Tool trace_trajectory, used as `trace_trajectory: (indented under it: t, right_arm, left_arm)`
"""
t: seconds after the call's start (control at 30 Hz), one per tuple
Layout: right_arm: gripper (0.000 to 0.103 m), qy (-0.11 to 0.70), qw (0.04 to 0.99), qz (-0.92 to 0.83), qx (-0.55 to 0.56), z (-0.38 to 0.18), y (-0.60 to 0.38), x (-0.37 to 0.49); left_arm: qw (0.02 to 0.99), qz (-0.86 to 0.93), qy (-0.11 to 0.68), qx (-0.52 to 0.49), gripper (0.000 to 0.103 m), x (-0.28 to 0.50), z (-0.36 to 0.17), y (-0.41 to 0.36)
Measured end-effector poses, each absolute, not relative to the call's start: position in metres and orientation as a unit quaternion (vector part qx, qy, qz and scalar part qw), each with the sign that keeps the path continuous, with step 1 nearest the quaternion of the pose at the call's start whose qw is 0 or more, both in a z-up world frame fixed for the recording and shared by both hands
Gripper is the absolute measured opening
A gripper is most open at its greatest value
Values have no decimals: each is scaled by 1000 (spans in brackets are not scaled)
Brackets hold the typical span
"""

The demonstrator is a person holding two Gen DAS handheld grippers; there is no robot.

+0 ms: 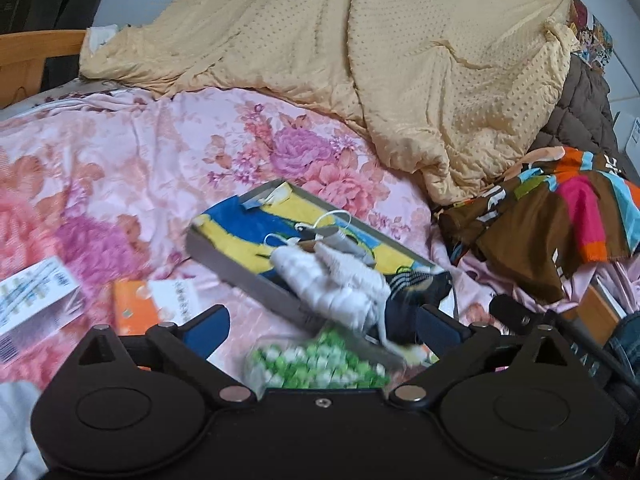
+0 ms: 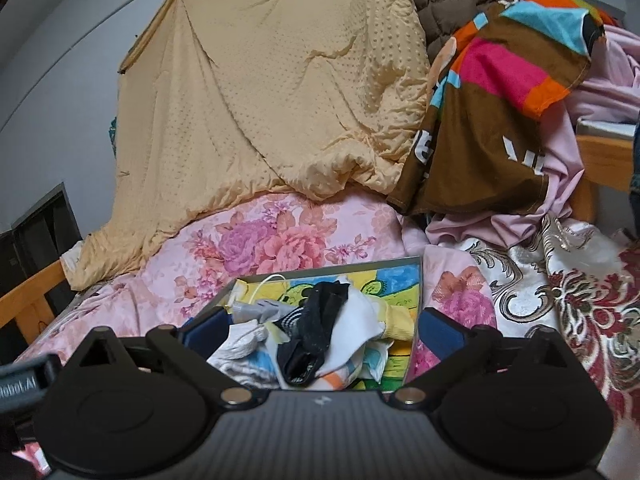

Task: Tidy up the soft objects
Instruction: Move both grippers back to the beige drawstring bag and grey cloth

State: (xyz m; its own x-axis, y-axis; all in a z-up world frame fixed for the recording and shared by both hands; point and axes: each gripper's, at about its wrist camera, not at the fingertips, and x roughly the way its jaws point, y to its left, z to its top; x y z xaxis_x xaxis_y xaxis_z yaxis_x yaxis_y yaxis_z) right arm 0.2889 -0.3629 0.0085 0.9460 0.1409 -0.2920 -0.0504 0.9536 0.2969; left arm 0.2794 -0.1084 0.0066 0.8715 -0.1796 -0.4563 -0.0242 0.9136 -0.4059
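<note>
A grey tray with a bright cartoon lining lies on the flowered bed. In it are a white knit sock and a dark striped sock. My left gripper hangs open just in front of the tray's near corner, over a green-and-white speckled bag. In the right wrist view the tray holds a loose pile: a black sock, a white sock, a yellow piece. My right gripper is open, its blue pads wide of the pile and touching nothing.
A beige dotted quilt is heaped at the back. A striped brown, pink and orange cloth and a brown quilted jacket lie right. An orange box and a white printed box sit left. Wooden bed frame behind.
</note>
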Motion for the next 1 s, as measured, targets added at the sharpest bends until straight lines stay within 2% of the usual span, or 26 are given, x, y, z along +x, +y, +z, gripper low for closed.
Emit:
trace_trajectory:
  t: [0.37, 0.6, 1.0]
  right_arm:
    - [103, 165, 975, 92, 115, 23, -338, 219]
    - [103, 179, 972, 82, 130, 17, -341, 195]
    - [103, 203, 971, 35, 122, 0, -354, 189]
  left_arm:
    - [952, 35, 254, -167, 102, 204, 32, -92]
    - [952, 37, 275, -131, 102, 190, 31, -93]
    - [931, 106, 290, -193, 102, 196, 2, -98]
